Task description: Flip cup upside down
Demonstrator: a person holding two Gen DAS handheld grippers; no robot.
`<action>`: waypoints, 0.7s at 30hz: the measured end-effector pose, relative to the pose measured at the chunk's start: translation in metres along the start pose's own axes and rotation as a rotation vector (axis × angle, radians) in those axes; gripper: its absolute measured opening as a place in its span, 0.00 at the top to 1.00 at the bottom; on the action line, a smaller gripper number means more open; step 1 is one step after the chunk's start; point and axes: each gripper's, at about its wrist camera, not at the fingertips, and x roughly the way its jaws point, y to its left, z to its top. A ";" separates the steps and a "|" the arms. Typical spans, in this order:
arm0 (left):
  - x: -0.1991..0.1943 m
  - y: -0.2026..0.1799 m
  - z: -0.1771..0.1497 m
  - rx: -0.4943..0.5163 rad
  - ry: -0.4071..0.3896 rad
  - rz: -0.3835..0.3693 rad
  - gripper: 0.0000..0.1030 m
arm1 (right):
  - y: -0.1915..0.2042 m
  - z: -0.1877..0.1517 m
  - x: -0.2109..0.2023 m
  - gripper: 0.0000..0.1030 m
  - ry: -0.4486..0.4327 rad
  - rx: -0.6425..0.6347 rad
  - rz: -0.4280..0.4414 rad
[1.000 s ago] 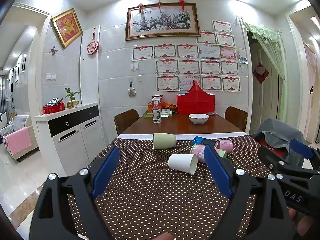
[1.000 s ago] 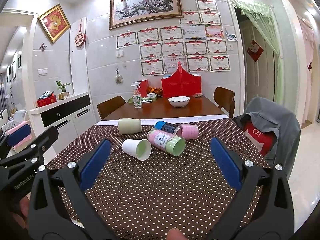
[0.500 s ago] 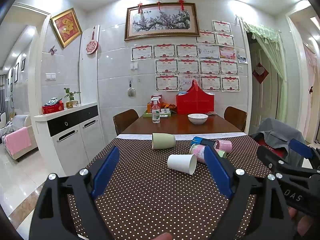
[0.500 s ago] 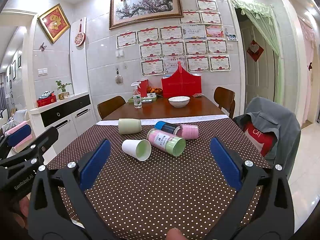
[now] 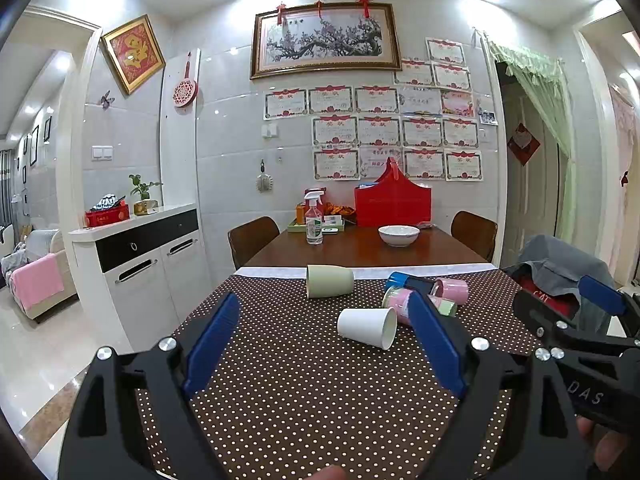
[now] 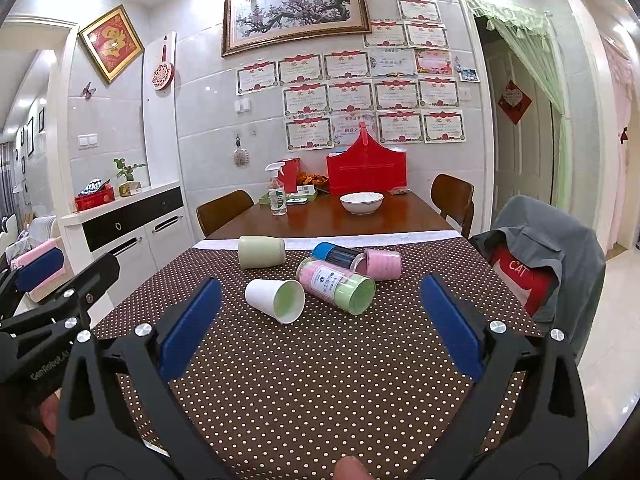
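**Five cups down on dotted cloth, both grippers wide**

Left wrist view: five vessels lie on their sides on the brown polka-dot tablecloth (image 5: 304, 392): white paper cup (image 5: 366, 327), pale green cup (image 5: 329, 280), pink mug (image 5: 453, 290), blue-capped tumbler (image 5: 400, 280), and pink-and-green tumbler (image 5: 394, 300), partly hidden by a blue pad. Left gripper (image 5: 324, 348) spread wide, holding nothing, short of the paper cup. Right gripper's arm at frame right reads "DAS".

Right wrist view: same five; paper cup's (image 6: 274, 300) green-lined mouth faces the camera. Right gripper (image 6: 320, 328) wide apart, empty, touching nothing. One white bowl (image 6: 361, 202), one spray bottle (image 6: 277, 194) behind. Red cloth on chair reads "CAT". Tumbler label unreadable.
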 end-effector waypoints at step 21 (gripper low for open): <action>0.115 -0.046 0.007 0.149 0.158 -0.085 0.17 | -0.065 -0.007 0.082 0.06 0.121 0.044 -0.069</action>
